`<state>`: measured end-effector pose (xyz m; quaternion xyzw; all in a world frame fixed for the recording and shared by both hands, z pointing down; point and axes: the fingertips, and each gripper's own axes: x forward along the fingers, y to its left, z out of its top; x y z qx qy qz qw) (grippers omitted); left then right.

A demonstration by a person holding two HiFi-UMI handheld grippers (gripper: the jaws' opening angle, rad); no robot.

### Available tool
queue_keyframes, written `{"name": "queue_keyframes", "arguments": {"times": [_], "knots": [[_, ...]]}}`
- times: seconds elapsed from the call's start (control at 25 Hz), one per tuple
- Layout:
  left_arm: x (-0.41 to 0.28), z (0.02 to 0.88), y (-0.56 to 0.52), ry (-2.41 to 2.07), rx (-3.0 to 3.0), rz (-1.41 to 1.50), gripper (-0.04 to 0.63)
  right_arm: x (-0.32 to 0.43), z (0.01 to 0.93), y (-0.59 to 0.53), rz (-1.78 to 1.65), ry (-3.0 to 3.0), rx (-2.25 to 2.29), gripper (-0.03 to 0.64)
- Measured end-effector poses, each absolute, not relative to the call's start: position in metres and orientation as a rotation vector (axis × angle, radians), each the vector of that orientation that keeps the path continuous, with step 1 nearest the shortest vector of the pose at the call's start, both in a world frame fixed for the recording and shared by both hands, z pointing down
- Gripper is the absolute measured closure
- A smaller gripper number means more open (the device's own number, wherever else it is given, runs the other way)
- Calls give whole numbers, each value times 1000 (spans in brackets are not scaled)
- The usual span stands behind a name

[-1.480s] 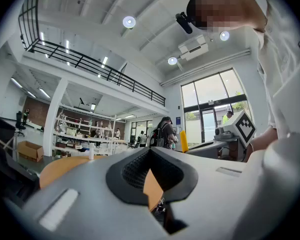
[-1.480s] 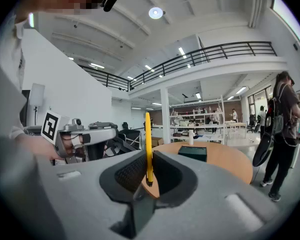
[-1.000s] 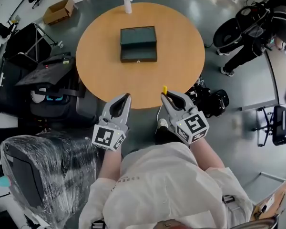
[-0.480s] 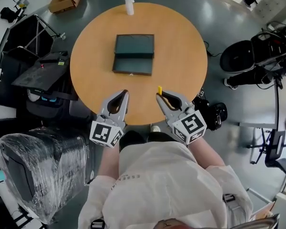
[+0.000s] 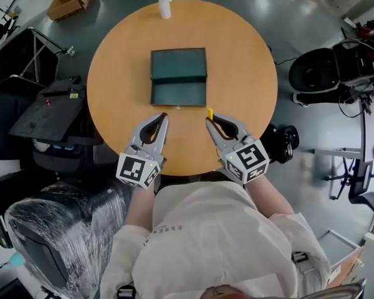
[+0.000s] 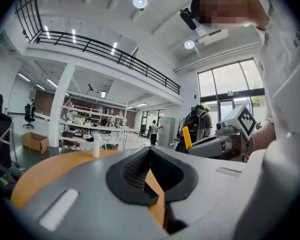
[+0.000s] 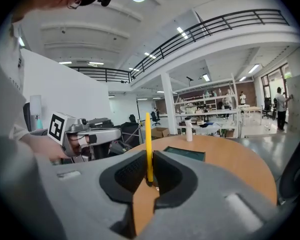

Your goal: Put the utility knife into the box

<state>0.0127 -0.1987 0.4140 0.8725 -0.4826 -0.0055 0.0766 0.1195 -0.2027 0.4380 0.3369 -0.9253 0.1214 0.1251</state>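
Observation:
A dark green box (image 5: pixel 178 76) lies open on the round wooden table (image 5: pixel 243 55), its lid folded back on the far side. In the head view my right gripper (image 5: pixel 210 118) hovers over the table's near edge, just short of the box, shut on a yellow utility knife (image 5: pixel 209 113). The knife (image 7: pixel 148 144) stands upright out of the jaws in the right gripper view, with the box (image 7: pixel 185 154) beyond it. My left gripper (image 5: pixel 159 121) is beside it on the left, its jaws shut with nothing between them (image 6: pixel 150 153).
A white bottle (image 5: pixel 164 3) stands at the table's far edge. A black cart (image 5: pixel 50 111) and a plastic-wrapped chair (image 5: pixel 43 242) are on the left. On the right are a black wheeled frame (image 5: pixel 327 67) and dark equipment (image 5: pixel 280 143). A cardboard box (image 5: pixel 67 2) lies on the floor.
Both grippers have moved forward from the table's edge to over its near part, closer to the box. The knife stays in the right gripper.

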Motion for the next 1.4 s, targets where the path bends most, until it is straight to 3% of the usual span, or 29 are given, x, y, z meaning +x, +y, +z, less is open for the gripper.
{"name": "queue_keyframes", "arguments": {"times": [0.4,0.84,1.4], "knots": [[-21,429,-242,-1259,2677,42,578,55,467,-248,496,-2613,1020,586],[-49,467,-279,-1213,2713,136,580,17,599,-320,449,-2280,857,584],[-71,512,-287,-1195,2596,188,578,21,702,-330,564,-1888,661,584]]}}
